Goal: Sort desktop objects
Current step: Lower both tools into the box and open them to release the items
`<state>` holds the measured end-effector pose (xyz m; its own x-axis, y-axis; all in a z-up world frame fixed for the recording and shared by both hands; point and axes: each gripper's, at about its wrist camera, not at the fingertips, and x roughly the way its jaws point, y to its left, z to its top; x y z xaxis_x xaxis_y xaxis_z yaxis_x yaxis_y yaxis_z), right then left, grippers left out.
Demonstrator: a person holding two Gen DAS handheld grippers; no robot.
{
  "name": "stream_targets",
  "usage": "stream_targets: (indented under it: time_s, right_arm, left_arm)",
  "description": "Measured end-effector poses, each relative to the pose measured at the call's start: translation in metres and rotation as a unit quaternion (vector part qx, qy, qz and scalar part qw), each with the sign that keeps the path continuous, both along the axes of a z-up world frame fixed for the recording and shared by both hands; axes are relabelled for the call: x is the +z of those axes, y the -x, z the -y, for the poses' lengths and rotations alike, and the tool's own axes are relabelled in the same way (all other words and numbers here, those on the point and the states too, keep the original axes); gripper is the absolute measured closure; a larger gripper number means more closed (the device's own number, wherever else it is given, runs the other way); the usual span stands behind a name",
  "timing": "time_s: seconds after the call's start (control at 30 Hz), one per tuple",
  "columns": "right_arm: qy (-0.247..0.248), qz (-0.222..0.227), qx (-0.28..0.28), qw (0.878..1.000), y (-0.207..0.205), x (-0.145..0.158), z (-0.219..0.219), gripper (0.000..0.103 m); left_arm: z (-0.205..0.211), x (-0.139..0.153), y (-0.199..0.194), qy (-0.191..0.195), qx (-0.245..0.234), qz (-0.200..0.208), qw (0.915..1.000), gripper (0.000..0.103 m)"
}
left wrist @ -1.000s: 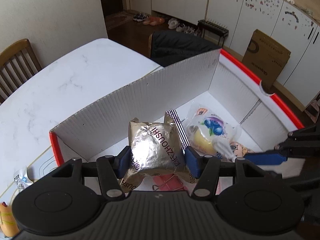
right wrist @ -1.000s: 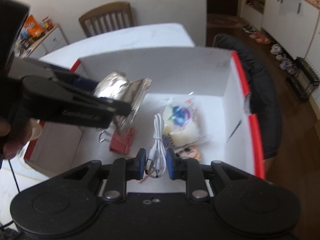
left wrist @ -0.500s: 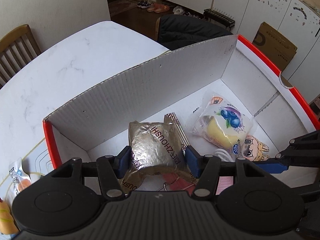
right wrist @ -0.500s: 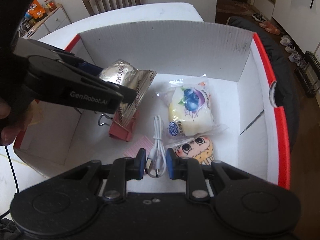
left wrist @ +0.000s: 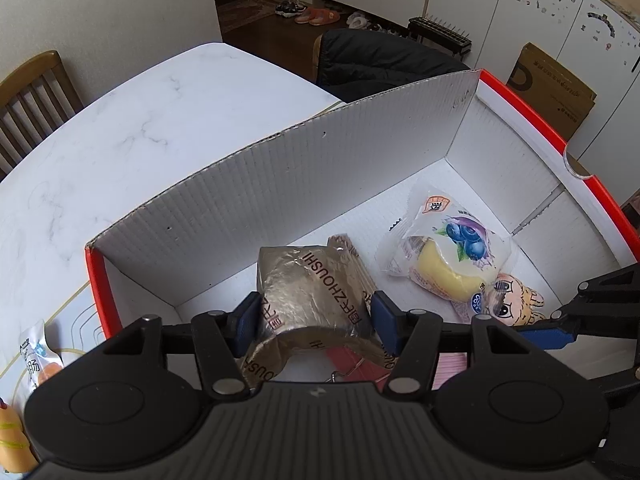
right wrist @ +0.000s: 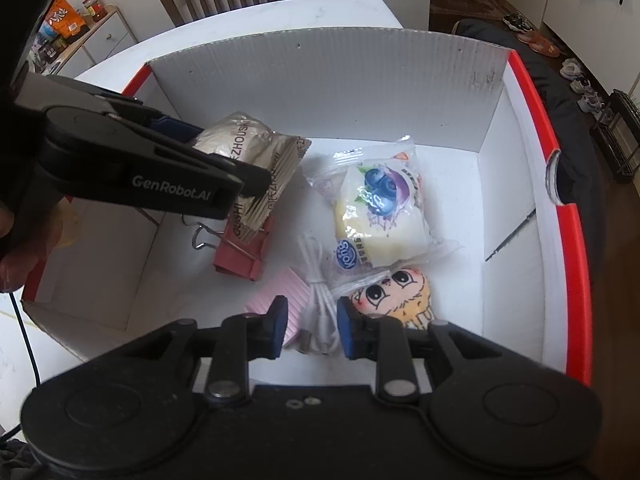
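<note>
Here, left gripper (left wrist: 312, 322) clamped on foil packet (left wrist: 308, 284); right gripper (right wrist: 311, 327) opening, white cable (right wrist: 320, 304) between pads, untouched

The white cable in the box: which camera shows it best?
The right wrist view: the white cable lies coiled on the box floor, running down between the opening right gripper. The left wrist view shows none of it.

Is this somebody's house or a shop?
Most likely somebody's house, a dining or kitchen area. A wooden chair stands at a marble-look table, shoes lie by a doorway, and white cupboards line the wall.
</note>
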<state>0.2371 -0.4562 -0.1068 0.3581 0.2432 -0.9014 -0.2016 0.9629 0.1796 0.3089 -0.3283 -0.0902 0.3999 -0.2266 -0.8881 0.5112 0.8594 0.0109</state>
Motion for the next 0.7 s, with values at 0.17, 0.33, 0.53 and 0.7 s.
stream_targets:
  time_s: [0.17, 0.33, 0.53, 0.7]
  right_arm:
    - [-0.003, 0.005, -0.005, 1.0, 0.0, 0.003, 0.003, 0.068]
    - [-0.011, 0.016, -0.009, 1.0, 0.003, 0.01, 0.006, 0.059]
    - [-0.017, 0.037, -0.009, 0.999, 0.01, 0.024, 0.008, 0.053]
    - [-0.017, 0.051, -0.005, 0.999, 0.017, 0.035, 0.008, 0.052]
  left_arm:
    - [0.001, 0.004, 0.002, 0.002, -0.003, 0.005, 1.0, 0.038]
    - [0.0, 0.01, 0.008, 0.008, -0.004, 0.015, 0.9998, 0.035]
    - [-0.006, 0.028, 0.021, 0.031, 0.0, 0.034, 0.9989, 0.035]
    - [-0.012, 0.042, 0.034, 0.051, 0.007, 0.053, 0.9973, 0.035]
